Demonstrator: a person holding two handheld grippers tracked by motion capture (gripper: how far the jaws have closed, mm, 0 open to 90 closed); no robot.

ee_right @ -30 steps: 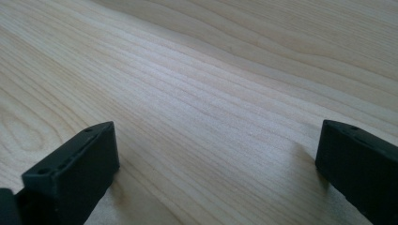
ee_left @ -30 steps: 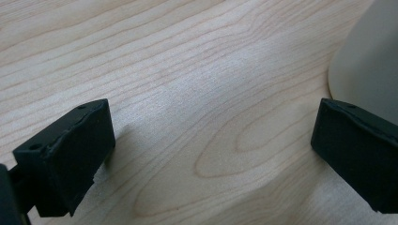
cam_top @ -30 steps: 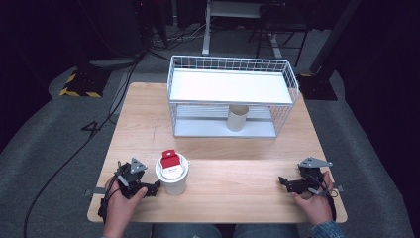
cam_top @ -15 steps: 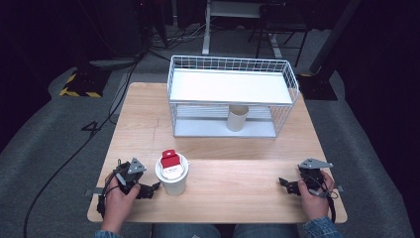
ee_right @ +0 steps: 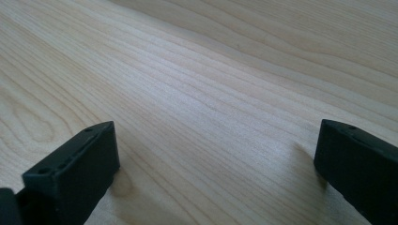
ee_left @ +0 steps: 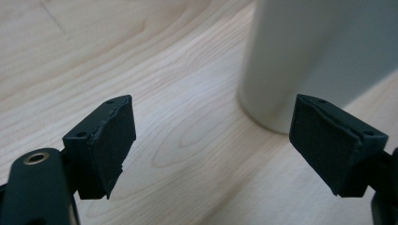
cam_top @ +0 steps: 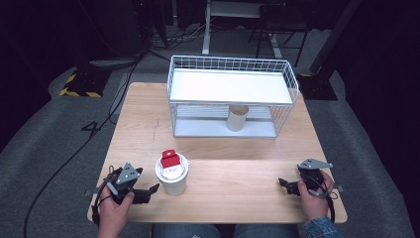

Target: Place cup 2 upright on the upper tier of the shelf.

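Observation:
A white paper cup (cam_top: 172, 174) stands near the table's front left, with a red-and-white object (cam_top: 170, 159) resting on its top. My left gripper (cam_top: 153, 190) lies low on the wood just left of the cup, open, jaws pointing at the cup's base. In the left gripper view the cup's white wall (ee_left: 309, 61) rises just beyond the jaws, nothing between them. My right gripper (cam_top: 283, 184) rests at the front right, open over bare wood (ee_right: 211, 108). A second, tan cup (cam_top: 237, 117) stands on the lower level of the white wire rack (cam_top: 230, 85).
The wire rack takes up the back half of the wooden table (cam_top: 233, 173). Its upper shelf is a white board. A black cable (cam_top: 64, 163) runs over the grey floor at the left. Dark equipment and stands sit behind the table.
My left gripper has slid a little to the right, closer to the white cup. The right gripper has stayed about where it was.

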